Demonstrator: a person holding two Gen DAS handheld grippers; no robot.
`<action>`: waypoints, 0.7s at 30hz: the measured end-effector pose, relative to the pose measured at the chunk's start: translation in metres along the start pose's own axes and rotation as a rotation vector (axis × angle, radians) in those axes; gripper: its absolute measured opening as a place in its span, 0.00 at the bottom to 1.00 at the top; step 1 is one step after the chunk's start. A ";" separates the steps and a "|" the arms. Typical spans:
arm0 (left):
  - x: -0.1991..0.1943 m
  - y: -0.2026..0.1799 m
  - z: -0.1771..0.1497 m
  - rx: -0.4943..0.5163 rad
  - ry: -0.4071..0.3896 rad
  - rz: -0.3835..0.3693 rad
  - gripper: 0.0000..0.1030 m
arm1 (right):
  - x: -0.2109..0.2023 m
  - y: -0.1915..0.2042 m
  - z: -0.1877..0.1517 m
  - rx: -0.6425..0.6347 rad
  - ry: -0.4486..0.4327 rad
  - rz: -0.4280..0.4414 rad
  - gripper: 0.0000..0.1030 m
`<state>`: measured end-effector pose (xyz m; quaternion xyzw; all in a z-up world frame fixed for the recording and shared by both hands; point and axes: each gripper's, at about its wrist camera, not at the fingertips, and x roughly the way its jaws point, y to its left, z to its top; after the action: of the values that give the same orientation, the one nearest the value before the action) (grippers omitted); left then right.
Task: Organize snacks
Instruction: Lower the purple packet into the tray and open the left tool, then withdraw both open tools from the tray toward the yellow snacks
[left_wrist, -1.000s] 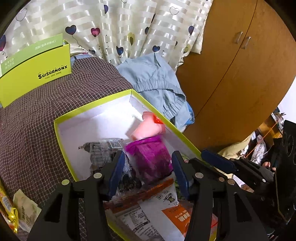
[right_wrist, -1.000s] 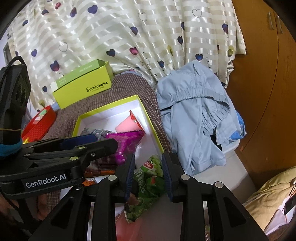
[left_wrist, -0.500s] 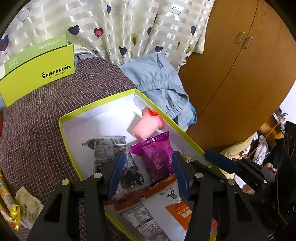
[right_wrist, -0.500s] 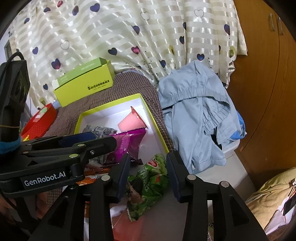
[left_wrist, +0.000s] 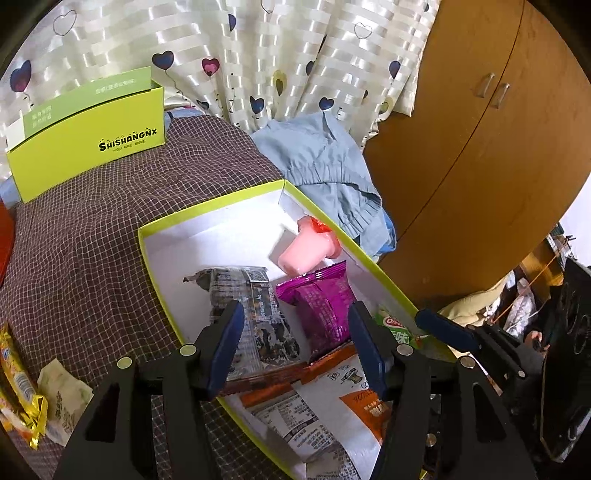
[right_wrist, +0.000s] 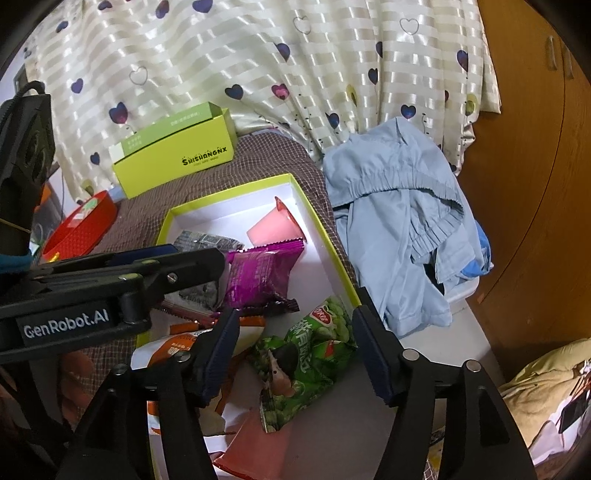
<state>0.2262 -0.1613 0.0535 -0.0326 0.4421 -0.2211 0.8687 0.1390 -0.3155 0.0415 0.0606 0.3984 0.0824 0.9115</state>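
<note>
A lime-rimmed white box (left_wrist: 210, 206) on the checked cloth holds a pink jelly cup (left_wrist: 303, 251), a purple packet (left_wrist: 321, 310), a grey printed packet (left_wrist: 243, 291) and an orange-and-white packet (left_wrist: 332, 406). My left gripper (left_wrist: 297, 343) hovers over the purple packet, its jaws opening and touching nothing. A green pea-snack packet (right_wrist: 310, 347) lies in the box's near right corner. My right gripper (right_wrist: 295, 354) straddles it, jaws opening, with the pads clear of the packet on both sides.
The box's lime lid (left_wrist: 88, 140) stands at the back by the heart-print curtain. A blue garment (right_wrist: 399, 221) lies right of the box, beside a wooden wardrobe (left_wrist: 461, 166). A red tin (right_wrist: 81, 229) sits at the left. Yellow snack packets (left_wrist: 18, 387) lie on the cloth.
The purple packet, earlier between the left fingers, now lies flat in the box and those jaws stand wider. The right jaws have spread off the green packet, which rests in the box.
</note>
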 end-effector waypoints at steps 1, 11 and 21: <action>-0.002 0.001 0.000 -0.002 -0.003 0.002 0.58 | 0.000 0.001 0.000 0.000 0.001 -0.001 0.64; -0.015 0.011 -0.009 -0.024 -0.020 0.015 0.58 | -0.001 0.003 0.002 0.013 -0.003 0.014 0.76; -0.046 0.026 -0.016 -0.056 -0.081 0.040 0.58 | -0.011 0.005 0.007 0.031 -0.045 0.035 0.82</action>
<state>0.1988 -0.1165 0.0719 -0.0571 0.4130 -0.1897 0.8889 0.1362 -0.3133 0.0549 0.0836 0.3777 0.0906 0.9177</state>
